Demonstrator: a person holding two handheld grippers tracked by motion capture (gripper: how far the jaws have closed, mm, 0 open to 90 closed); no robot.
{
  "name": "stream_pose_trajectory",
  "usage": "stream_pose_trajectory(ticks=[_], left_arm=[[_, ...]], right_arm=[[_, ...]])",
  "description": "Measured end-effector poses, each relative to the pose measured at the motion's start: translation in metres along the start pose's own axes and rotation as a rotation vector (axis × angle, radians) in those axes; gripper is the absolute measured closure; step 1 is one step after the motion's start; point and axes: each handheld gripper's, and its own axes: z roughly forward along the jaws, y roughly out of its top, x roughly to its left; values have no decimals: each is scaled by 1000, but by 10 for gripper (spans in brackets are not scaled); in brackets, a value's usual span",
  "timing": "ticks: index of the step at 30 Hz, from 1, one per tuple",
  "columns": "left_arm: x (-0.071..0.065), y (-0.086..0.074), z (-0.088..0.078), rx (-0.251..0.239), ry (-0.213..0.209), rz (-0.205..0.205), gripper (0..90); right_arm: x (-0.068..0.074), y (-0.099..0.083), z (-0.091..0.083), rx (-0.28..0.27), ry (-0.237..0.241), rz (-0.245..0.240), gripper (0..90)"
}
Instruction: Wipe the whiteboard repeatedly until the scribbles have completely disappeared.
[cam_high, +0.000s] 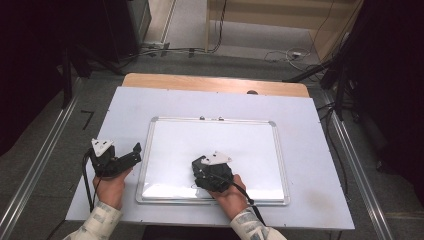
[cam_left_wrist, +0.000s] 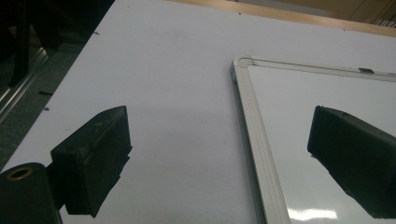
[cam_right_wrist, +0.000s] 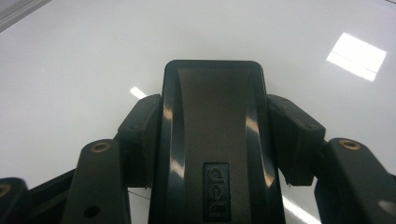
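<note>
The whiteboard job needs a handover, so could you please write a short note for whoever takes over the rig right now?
Right gripper: shut on a black eraser, held over the near part of the whiteboard.
Left gripper: open, holding nothing, over the white table with its jaws either side of the board's left frame edge.
Whiteboard: flat in the middle of the table; its surface looks blank apart from light glare.
Done: eraser picked up and brought to the board.
Left: probably wiping the board, perhaps steadying the frame with the left gripper; I cannot tell whether the eraser touches the surface yet.
</note>
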Motion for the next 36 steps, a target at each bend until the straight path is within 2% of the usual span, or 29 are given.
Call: stream_pose_trajectory(ticks=[10, 20, 36], left_arm=[[0, 0, 0, 3, -1, -1, 65], [0, 0, 0, 0, -1, -4, 65], [1, 0, -1, -1, -2, -6, 65]], right_arm=[[9, 5, 5, -2, 15, -19, 391], [25, 15, 15, 2, 45, -45, 390], [37, 28, 29, -3, 58, -61, 389]])
